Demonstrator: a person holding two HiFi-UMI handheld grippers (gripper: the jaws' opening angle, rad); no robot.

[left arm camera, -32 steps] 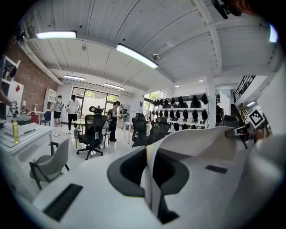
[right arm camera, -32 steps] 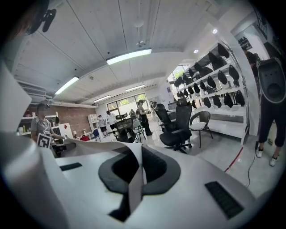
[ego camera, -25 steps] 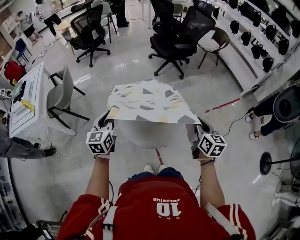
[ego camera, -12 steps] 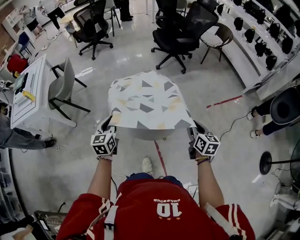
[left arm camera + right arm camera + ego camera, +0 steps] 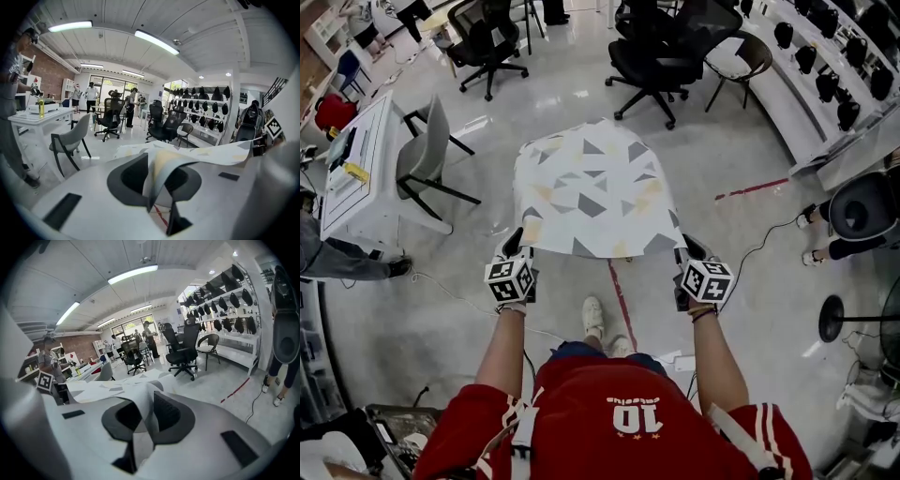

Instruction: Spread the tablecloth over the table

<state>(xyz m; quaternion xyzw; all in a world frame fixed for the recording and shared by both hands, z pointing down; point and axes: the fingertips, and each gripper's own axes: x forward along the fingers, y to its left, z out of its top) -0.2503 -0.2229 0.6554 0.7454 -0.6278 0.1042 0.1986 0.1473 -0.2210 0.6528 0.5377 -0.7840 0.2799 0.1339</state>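
One patterned tablecloth (image 5: 595, 192) lies spread over the bench, which it hides from the head view. We hold two claws, one at each near corner: the left claw (image 5: 517, 242) and the right claw (image 5: 683, 247). Both are opening, and each has one cloth corner hanging loosely between its parted jaws. One grey chair (image 5: 422, 173) stands to the left, well apart.
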